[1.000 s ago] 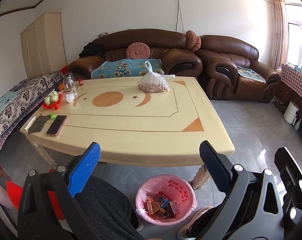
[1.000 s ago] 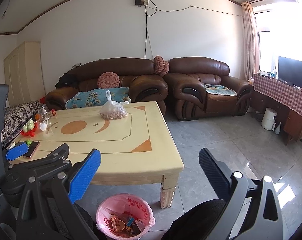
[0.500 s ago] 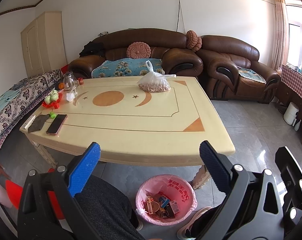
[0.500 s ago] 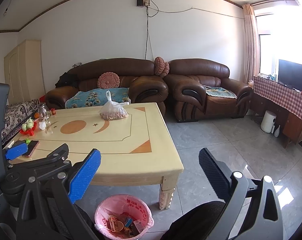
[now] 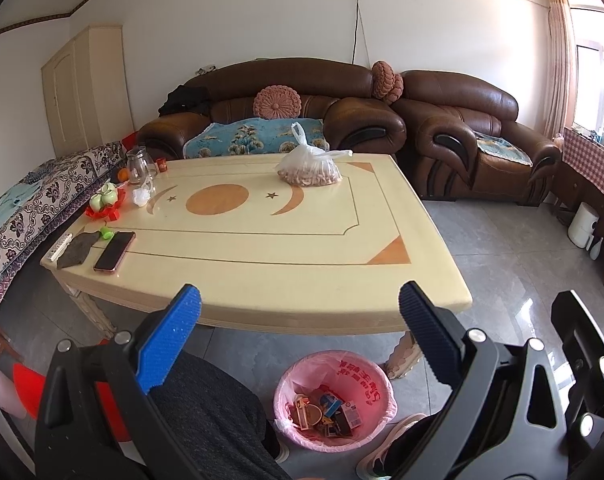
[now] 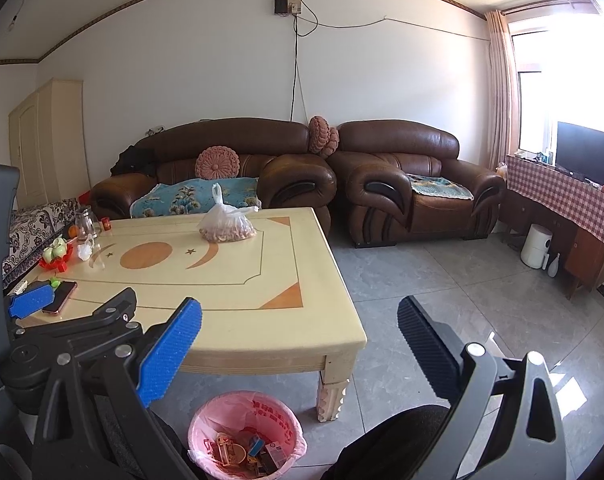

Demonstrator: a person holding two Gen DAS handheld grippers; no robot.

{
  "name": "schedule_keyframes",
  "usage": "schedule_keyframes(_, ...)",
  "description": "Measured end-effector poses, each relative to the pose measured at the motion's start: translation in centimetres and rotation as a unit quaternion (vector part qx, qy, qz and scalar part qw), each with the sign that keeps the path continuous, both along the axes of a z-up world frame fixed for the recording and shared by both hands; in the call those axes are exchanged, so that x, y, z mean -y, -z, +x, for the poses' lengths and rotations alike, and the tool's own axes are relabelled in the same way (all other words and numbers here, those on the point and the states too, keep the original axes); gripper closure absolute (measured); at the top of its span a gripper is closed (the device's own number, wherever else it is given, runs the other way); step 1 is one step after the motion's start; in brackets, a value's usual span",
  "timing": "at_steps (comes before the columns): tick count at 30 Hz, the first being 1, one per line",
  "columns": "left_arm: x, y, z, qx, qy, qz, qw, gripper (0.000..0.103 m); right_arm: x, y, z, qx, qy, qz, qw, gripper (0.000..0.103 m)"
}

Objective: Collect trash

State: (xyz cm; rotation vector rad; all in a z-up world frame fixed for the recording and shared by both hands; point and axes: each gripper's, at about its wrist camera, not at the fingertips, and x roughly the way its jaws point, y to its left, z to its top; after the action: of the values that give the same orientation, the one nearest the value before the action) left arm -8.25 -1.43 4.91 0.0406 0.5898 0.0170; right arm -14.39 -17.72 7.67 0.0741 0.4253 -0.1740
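Both your hand-held grippers are spread wide and carry nothing: the left hand-held gripper and the right hand-held gripper hang short of the worktop. The trash sits in the pink-lined bin on the floor just beside the worktop's leg. Only your right wrist view shows the television; only your left shows the dark cloth beside the phone.

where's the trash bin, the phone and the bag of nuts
trash bin (image 5: 378, 368): left wrist view, pink liner at the rim
phone (image 5: 114, 251): left wrist view, middle of the dark screen
bag of nuts (image 6: 227, 232): right wrist view, bulging lower part
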Motion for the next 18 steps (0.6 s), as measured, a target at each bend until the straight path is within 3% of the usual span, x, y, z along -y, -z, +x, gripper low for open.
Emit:
schedule_keyframes(12,0.05,0.18,0.41,-0.015,0.023,-0.021,0.9994,0.006,0.19,0.18,-0.12,0.002,0.002,-0.006,1.0,0.007)
schedule_keyframes(18,0.12,0.32,0.39,-0.011,0.013,-0.011,0.9998,0.006,0.12,0.26,-0.09,0.003,0.002,-0.011,1.0,0.007)
